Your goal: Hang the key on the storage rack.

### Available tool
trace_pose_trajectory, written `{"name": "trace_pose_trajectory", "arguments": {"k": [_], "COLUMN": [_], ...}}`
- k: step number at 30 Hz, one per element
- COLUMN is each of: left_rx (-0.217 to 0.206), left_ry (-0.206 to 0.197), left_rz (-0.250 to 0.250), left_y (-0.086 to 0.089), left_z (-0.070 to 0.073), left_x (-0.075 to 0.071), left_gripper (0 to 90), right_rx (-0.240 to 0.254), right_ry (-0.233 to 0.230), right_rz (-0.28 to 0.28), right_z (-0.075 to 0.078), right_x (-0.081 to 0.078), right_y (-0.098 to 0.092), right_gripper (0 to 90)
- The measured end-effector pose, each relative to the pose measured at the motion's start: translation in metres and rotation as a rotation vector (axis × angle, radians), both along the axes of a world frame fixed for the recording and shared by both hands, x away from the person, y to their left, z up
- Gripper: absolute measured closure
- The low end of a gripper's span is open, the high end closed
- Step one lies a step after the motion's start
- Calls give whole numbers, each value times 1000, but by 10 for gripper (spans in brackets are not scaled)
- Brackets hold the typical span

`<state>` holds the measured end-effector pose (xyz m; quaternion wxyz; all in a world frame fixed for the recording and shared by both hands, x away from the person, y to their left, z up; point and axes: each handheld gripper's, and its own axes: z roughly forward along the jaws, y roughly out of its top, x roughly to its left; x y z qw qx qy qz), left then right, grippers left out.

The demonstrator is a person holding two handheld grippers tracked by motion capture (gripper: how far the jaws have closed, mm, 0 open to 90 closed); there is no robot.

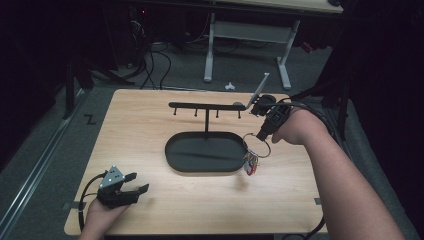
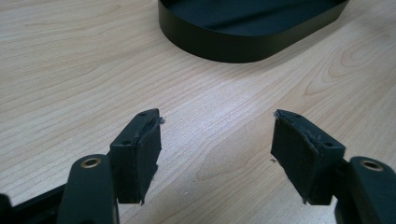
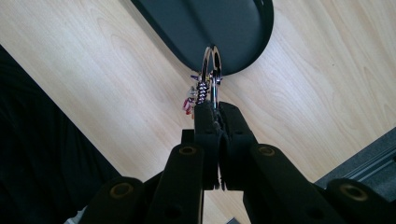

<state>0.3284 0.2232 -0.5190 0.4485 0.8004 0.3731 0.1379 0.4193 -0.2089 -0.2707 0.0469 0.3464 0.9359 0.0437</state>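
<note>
While right tool (image 1: 261,135) grips ring (image 1: 256,145), no legible writing

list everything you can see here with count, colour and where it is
light wooden table: one, pale wood, centre of the high view
black metal stand with oval tray base and hook bar: one, black, mid-table; bar on a post above the tray
silver metal ring with small coloured charms: one, silver with red and mixed charms, hanging off the table just right of the tray, pinched by the right gripper
white-legged desk: one, white frame, on the floor beyond the table
left gripper: one, black with grey plate, near-left corner, jaws apart and holding nothing
right gripper: one, black, right of the stand, closed on the ring
forearms: two, entering from the bottom edge
</note>
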Motion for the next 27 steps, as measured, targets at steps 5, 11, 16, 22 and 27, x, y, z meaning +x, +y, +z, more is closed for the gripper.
{"name": "trace_pose_trajectory", "arguments": {"k": [5,11,16,22,27], "left_rx": [-1,-4,-5,-11,-10], "left_ry": [0,1,4,3,4], "left_rz": [1,2,1,-1,0], "left_y": [0,1,1,2,2], "left_z": [-1,0,-1,0,-1], "left_x": [-1,-1,-2,-2,-2], "left_gripper": [335,335,335,335,334], "right_rx": [9,4,10,19,22], "right_ry": [-6,-3,-10,-15,-17], "right_rz": [0,2,4,-8,4], "right_z": [3,3,4,5,5], "right_x": [5,15,21,29,34], "right_y": [4,8,11,13,18], "right_gripper": [876,876,876,876,876]}}
